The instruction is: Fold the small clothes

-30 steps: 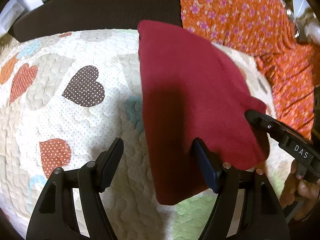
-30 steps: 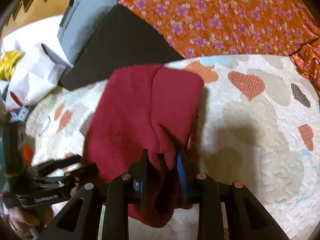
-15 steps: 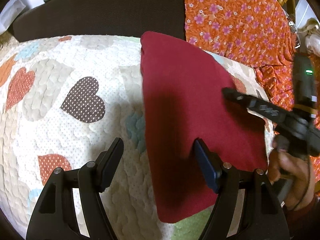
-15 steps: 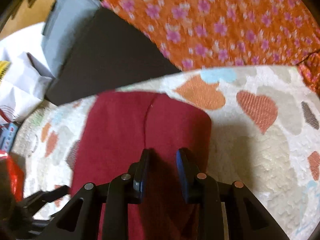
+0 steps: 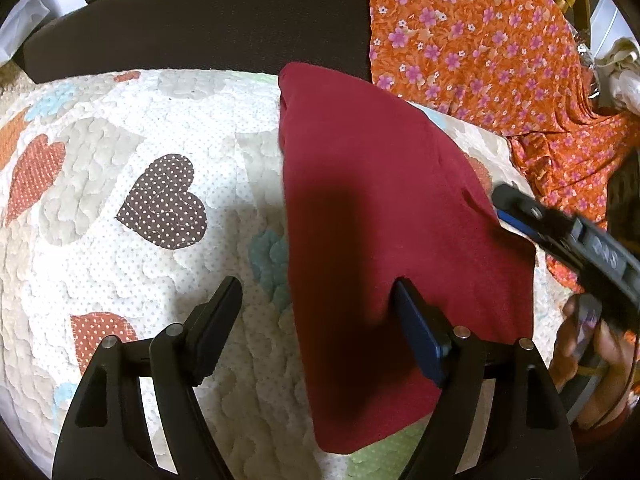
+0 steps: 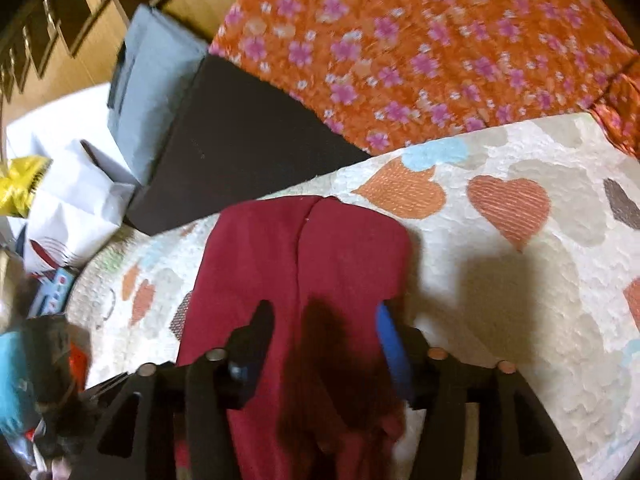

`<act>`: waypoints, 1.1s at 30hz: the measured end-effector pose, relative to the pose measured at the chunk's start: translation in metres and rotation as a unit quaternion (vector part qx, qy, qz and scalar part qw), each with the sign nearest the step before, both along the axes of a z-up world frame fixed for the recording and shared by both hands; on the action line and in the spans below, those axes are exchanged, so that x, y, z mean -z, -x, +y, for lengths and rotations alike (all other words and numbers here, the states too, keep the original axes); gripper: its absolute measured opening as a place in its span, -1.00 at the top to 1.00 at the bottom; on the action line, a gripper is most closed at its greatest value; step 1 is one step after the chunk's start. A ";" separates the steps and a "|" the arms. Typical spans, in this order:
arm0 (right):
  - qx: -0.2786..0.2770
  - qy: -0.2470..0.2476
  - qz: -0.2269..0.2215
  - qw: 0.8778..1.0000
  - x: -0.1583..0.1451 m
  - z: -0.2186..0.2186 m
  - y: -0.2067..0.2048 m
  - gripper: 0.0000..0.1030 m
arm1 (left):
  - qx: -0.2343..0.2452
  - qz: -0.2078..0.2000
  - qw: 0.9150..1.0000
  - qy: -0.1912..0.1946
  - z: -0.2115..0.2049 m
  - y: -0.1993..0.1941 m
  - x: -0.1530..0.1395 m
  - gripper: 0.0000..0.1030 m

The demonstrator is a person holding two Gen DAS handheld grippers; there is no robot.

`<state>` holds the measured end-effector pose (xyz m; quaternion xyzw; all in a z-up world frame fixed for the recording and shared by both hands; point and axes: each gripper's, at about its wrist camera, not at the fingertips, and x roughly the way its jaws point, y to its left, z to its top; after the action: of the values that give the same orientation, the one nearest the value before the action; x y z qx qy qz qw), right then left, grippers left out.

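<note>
The folded red garment [image 5: 384, 216] is lying flat on the heart-patterned quilt [image 5: 160, 152], its long axis running near to far — the narrow end pointing toward the dark cushion [image 5: 200, 20]. The left gripper [image 5: 316, 312] is opening wide, one finger over the cloth. The right gripper [image 6: 324, 332] is opening above the garment — nothing gripped.

Right wrist view motion-blurred. Red garment [image 6: 304, 280] near end hidden behind right gripper [image 6: 324, 320]. Hand [image 5: 588, 344] cut off at right edge. Clutter [image 6: 44, 344] far left unreadable.
</note>
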<state>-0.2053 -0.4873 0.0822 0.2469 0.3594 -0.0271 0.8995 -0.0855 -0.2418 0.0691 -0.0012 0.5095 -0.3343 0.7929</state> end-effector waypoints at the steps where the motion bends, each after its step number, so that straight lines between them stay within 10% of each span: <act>1: 0.000 -0.005 0.000 1.000 0.003 -0.003 0.005 -0.28 | 0.001 0.014 1.000 0.009 0.002 -0.002 0.001 -0.52; 16: -0.039 -0.171 0.005 0.985 0.069 -0.029 -0.028 -0.48 | 0.008 0.119 0.989 0.092 -0.019 -0.051 0.027 -0.66; 20: -0.049 -0.168 0.003 0.985 0.067 -0.021 -0.039 -0.40 | 0.009 0.118 0.987 0.109 -0.021 -0.052 0.032 -0.68; 25: -0.036 -0.117 -0.004 0.992 0.041 -0.004 -0.027 0.15 | 0.031 0.078 0.992 0.096 -0.021 -0.038 0.014 -0.27; 33: -0.082 -0.124 -0.007 0.989 0.003 0.059 0.020 0.17 | 0.022 0.079 0.994 0.068 0.049 0.013 -0.026 -0.23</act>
<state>-0.2251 -0.4284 0.0795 0.3261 0.3723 0.0935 0.8639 -0.0988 -0.1929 0.0955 -0.0703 0.5463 -0.3844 0.7408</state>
